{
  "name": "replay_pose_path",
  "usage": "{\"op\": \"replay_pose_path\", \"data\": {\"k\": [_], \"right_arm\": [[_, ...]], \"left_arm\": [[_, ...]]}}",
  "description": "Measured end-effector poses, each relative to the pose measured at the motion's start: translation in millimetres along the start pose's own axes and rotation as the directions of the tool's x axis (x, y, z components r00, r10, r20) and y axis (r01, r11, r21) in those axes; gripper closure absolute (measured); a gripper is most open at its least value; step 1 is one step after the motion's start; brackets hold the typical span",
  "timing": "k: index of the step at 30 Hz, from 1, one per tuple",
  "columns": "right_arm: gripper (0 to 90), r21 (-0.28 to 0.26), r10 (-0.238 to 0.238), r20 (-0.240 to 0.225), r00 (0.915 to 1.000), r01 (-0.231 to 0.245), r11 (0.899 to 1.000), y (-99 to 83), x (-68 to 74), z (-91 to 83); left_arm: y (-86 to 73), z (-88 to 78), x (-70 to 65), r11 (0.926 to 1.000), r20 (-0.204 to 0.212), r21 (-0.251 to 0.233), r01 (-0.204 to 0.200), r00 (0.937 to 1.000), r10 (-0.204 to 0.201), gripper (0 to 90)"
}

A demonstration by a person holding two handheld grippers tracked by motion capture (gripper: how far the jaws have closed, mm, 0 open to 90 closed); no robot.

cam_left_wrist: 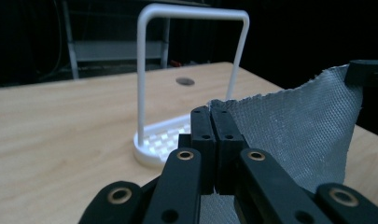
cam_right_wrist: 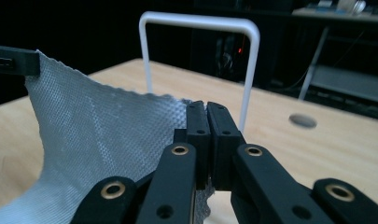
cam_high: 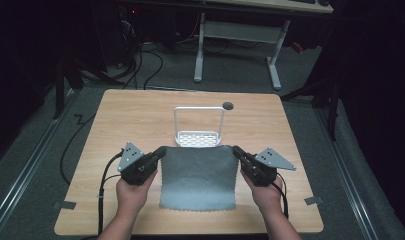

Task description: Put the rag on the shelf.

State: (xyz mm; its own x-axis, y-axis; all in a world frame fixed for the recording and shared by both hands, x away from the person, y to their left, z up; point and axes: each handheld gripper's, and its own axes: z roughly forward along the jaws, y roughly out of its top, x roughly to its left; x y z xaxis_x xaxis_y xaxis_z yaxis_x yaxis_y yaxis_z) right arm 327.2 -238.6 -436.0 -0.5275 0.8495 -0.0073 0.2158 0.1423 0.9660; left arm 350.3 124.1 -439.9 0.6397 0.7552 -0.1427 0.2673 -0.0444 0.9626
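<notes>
The grey cloth (cam_high: pixel 199 175) hung between the left gripper (cam_high: pixel 161 152) and right gripper (cam_high: pixel 237 151), each clamped on a far corner, its near edge on the table (cam_high: pixel 120 115) before the white rack (cam_high: pixel 198 125). It looked light, limp and sag-prone, best held by its corners.

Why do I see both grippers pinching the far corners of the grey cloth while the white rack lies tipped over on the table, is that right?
Not quite: the white rack stands upright on its perforated base, as the high view and both gripper views show. The rest holds: the left gripper and the right gripper are each shut on a far corner of the grey cloth, over the table.
</notes>
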Motion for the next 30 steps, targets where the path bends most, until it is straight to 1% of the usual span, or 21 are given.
{"op": "replay_pose_path", "data": {"k": [1, 2, 3, 5, 6, 7, 10, 13, 16, 17, 18, 21, 22, 23, 24, 25, 26, 27, 29, 30], "right_arm": [[88.9, -0.012, -0.004, 0.004, 1.0000, 0.004, 1.000, 3.9, -0.4, -0.2], [88.9, -0.038, -0.010, 0.013, 0.9999, 0.011, 0.999, 13.0, -1.4, -0.5], [88.9, -0.038, -0.010, 0.013, 0.9999, 0.011, 0.999, 13.0, -1.4, -0.5], [88.9, -0.061, -0.015, 0.019, 0.9997, 0.016, 0.998, 21.6, -1.8, -0.7], [88.9, -0.068, -0.015, 0.022, 0.9996, 0.016, 0.998, 24.8, -1.8, -0.9], [88.9, -0.085, -0.016, 0.026, 0.9995, 0.019, 0.996, 30.1, -1.8, -0.9], [88.9, -0.113, -0.028, 0.035, 0.9990, 0.032, 0.993, 42.4, -3.0, -1.1], [88.9, -0.141, -0.034, 0.045, 0.9984, 0.040, 0.989, 55.8, -5.9, -1.6], [89.0, -0.160, -0.036, 0.051, 0.9980, 0.044, 0.986, 67.4, -8.0, -1.9], [89.0, -0.165, -0.035, 0.050, 0.9981, 0.043, 0.985, 70.8, -8.5, -1.7], [89.0, -0.168, -0.044, 0.052, 0.9977, 0.052, 0.984, 76.3, -9.2, -0.8], [89.0, -0.171, -0.049, 0.055, 0.9973, 0.058, 0.984, 80.8, -10.1, 0.6], [89.1, -0.172, -0.050, 0.058, 0.9971, 0.059, 0.983, 85.5, -11.5, 3.4], [89.1, -0.169, -0.048, 0.059, 0.9971, 0.058, 0.984, 86.9, -11.8, 4.3], [89.1, -0.172, -0.052, 0.060, 0.9969, 0.061, 0.983, 88.5, -12.9, 6.0], [89.1, -0.169, -0.046, 0.060, 0.9971, 0.055, 0.984, 90.2, -13.6, 7.4], [89.1, -0.172, -0.047, 0.060, 0.9971, 0.056, 0.984, 92.0, -14.5, 9.3], [89.1, -0.172, -0.047, 0.060, 0.9971, 0.056, 0.984, 92.0, -14.5, 9.3], [89.1, -0.167, -0.054, 0.071, 0.9960, 0.066, 0.984, 97.8, -17.0, 14.8], [89.1, -0.166, -0.056, 0.073, 0.9958, 0.067, 0.984, 99.7, -18.0, 17.0]], "left_arm": [[6.4, -0.6, 0.5, 0.9998, -0.002, -0.016, -0.006, 1.0000, 0.006, 89.8], [11.4, -1.0, 0.8, 0.9994, -0.004, -0.030, -0.014, 0.9999, 0.014, 89.8], [15.2, -1.0, 0.8, 0.9990, -0.005, -0.042, -0.016, 0.9999, 0.016, 89.8], [25.0, -1.0, 0.4, 0.9975, -0.007, -0.066, -0.028, 0.9996, 0.027, 89.8], [31.0, -1.1, 0.2, 0.9962, -0.008, -0.078, -0.039, 0.9992, 0.038, 89.9], [35.5, -1.0, -0.3, 0.9948, -0.008, -0.094, -0.040, 0.9992, 0.040, 89.9], [49.9, -1.7, 0.2, 0.9904, -0.013, -0.126, -0.057, 0.9984, 0.055, 89.9], [61.8, -2.1, 0.7, 0.9862, -0.016, -0.150, -0.070, 0.9975, 0.069, 89.9], [71.1, -2.3, 1.7, 0.9823, -0.025, -0.165, -0.089, 0.9960, 0.086, 89.9], [73.2, -2.2, 2.4, 0.9820, -0.024, -0.166, -0.090, 0.9959, 0.087, 89.9], [75.8, -1.8, 3.4, 0.9814, -0.023, -0.169, -0.090, 0.9959, 0.087, 90.0], [82.0, 0.0, 6.6, 0.9800, -0.023, -0.176, -0.092, 0.9957, 0.089, 90.0], [85.8, 2.5, 9.4, 0.9799, -0.029, -0.173, -0.100, 0.9949, 0.096, 90.0], [85.8, 2.5, 9.4, 0.9799, -0.029, -0.173, -0.100, 0.9949, 0.096, 90.0], [89.0, 5.6, 13.0, 0.9801, -0.032, -0.171, -0.101, 0.9948, 0.097, 90.0], [89.0, 5.6, 13.0, 0.9801, -0.032, -0.171, -0.101, 0.9948, 0.097, 90.0], [92.1, 9.3, 17.2, 0.9807, -0.033, -0.167, -0.102, 0.9947, 0.098, 90.0], [92.1, 9.3, 17.2, 0.9807, -0.033, -0.167, -0.102, 0.9947, 0.098, 90.0], [95.4, 13.8, 21.6, 0.9811, -0.034, -0.167, -0.099, 0.9950, 0.094, 90.0], [99.0, 18.6, 25.2, 0.9801, -0.040, -0.167, -0.108, 0.9939, 0.102, 90.0]]}}
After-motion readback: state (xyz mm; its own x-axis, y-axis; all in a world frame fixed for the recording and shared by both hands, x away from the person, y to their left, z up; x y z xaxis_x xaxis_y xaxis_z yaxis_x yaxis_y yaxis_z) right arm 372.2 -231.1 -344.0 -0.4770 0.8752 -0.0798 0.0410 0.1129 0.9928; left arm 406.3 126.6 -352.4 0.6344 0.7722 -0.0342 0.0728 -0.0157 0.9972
